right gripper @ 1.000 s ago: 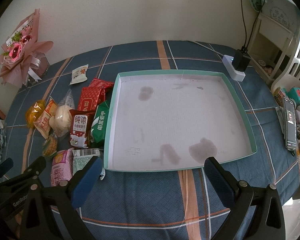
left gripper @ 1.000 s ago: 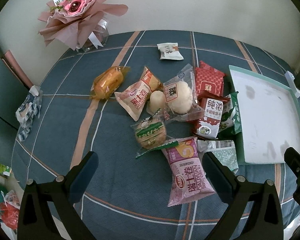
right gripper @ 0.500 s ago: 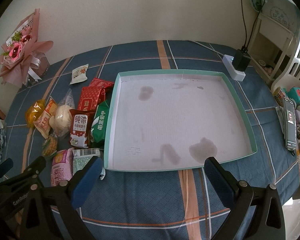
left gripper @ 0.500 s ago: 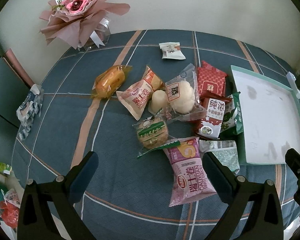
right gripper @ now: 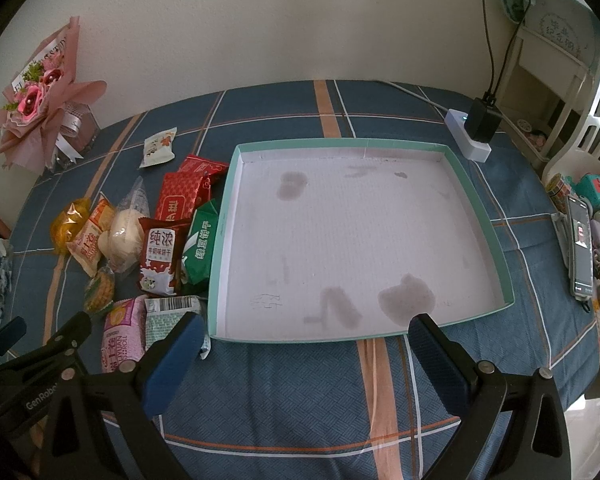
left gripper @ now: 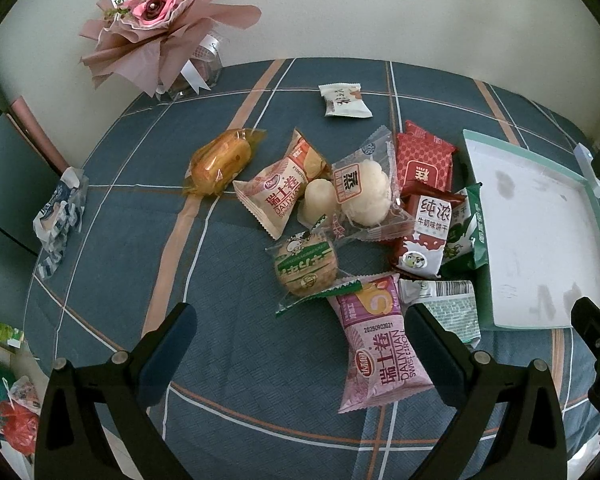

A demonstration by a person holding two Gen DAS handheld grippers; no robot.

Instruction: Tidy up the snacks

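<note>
Several wrapped snacks lie in a loose pile on the blue plaid cloth, left of an empty green-rimmed tray [right gripper: 480,200]; the tray also shows in the left wrist view [left gripper: 596,208]. A pink swiss-roll pack [left gripper: 380,344] lies nearest my left gripper [left gripper: 300,344], which is open and empty above the cloth. Behind it are a round green-labelled cake [left gripper: 305,265], a white bun pack [left gripper: 362,196], a dark red milk-biscuit pack [left gripper: 424,236] and an orange cake [left gripper: 220,160]. My right gripper [right gripper: 304,344] is open and empty at the tray's near edge.
A pink flower bouquet [left gripper: 160,20] stands at the back left by the wall. A white power strip with a black plug [right gripper: 476,128] sits behind the tray. A phone [right gripper: 582,252] and small items crowd the right edge. A lone white snack [left gripper: 344,100] lies at the back.
The left wrist view has shifted slightly, with the snacks sitting a bit lower and nearer. The right gripper and tray have not moved.
</note>
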